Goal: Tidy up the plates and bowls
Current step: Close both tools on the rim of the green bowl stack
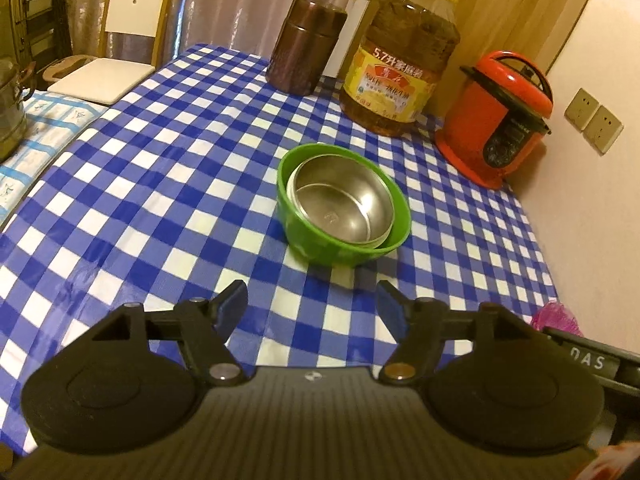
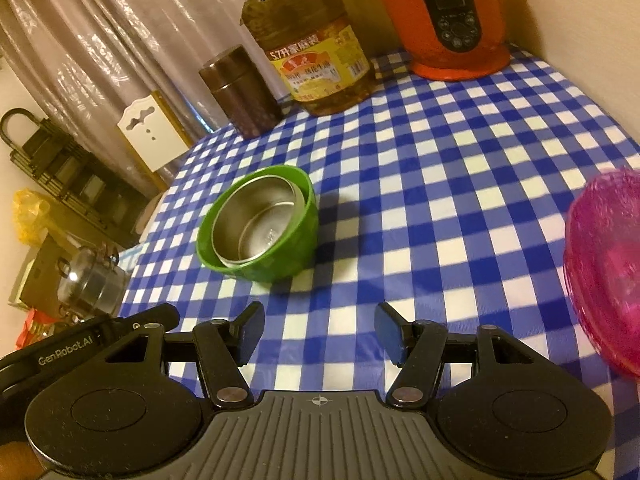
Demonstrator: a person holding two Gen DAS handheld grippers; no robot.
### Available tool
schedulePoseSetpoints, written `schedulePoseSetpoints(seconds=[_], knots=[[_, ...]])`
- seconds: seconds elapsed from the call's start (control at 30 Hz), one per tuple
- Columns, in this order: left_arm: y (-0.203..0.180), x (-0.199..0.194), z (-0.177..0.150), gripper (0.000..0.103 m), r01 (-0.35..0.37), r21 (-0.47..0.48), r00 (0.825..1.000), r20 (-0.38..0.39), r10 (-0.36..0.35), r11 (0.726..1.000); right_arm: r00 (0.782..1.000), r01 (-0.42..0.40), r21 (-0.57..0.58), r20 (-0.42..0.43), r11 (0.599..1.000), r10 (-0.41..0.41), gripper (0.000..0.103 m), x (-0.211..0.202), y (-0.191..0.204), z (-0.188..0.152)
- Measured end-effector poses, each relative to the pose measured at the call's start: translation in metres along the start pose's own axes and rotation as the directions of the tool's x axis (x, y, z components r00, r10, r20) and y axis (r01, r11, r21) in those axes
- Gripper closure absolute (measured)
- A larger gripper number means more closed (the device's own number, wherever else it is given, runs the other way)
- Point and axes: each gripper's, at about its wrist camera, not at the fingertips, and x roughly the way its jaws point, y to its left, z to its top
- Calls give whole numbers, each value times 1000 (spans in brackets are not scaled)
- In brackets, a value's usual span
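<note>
**Steel bowl nested in green bowl, both grippers spread and clear**

Nearest the left wrist camera, the left hand-held gripper has its jaws spread with only checked cloth between them; it points down at a slant toward the tabletop, covered in blue-and-white checked cloth. The right hand-held gripper is likewise spread and holds nothing.

Just beyond both, the round green plastic bowl stands upright on the cloth with a shiny stainless steel bowl nested inside, sitting slightly off-centre; the steel bowl looks empty. A translucent pink plastic bowl sits well apart at the right edge of the right view.

Open cloth surrounds the green bowl. At the far edge stand a dark brown cylindrical canister, a large yellow-capped cooking oil jug and a red electric pressure cooker by the wall.
</note>
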Motion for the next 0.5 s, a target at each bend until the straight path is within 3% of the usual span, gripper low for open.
schedulePoseSetpoints(seconds=[0.5], knots=[[12, 10, 10, 36, -44, 10, 998, 41, 44, 999, 1000, -7, 20, 10, 1000, 6, 41, 12, 3, 13]])
